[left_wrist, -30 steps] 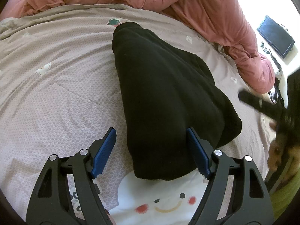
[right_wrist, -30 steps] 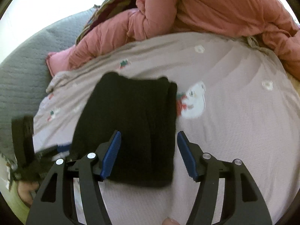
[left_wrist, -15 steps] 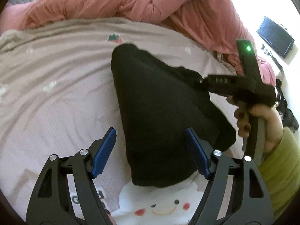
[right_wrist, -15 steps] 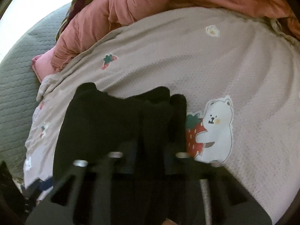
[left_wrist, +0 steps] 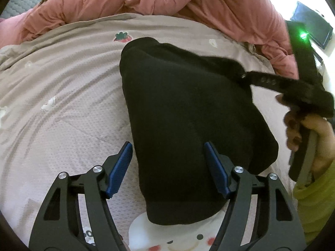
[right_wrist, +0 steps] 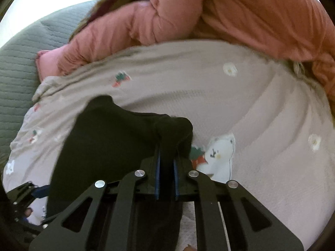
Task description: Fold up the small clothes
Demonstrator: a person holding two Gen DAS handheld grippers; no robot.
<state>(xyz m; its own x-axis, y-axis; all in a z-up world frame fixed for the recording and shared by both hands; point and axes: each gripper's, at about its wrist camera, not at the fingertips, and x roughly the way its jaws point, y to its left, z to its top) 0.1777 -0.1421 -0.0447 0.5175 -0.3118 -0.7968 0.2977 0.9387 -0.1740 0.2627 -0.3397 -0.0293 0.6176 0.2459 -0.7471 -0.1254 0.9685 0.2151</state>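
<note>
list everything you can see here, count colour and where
black garment: 1, black, lying on the bedsheet, one corner lifted
bedsheet: 1, beige with strawberry and bear prints, under the garment
quilt: 1, pink, bunched at the far side of the bed
grey cover: 1, grey, quilted, far left in the right wrist view
dark screen: 1, black, far right
left gripper: 1, black with blue pads, open over the garment's near end
right gripper: 1, black with blue pads, shut on the garment's corner

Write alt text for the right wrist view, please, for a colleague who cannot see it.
The right gripper is shut on a raised corner of the black garment, which lies on a beige printed bedsheet. A pink quilt is bunched behind.
</note>
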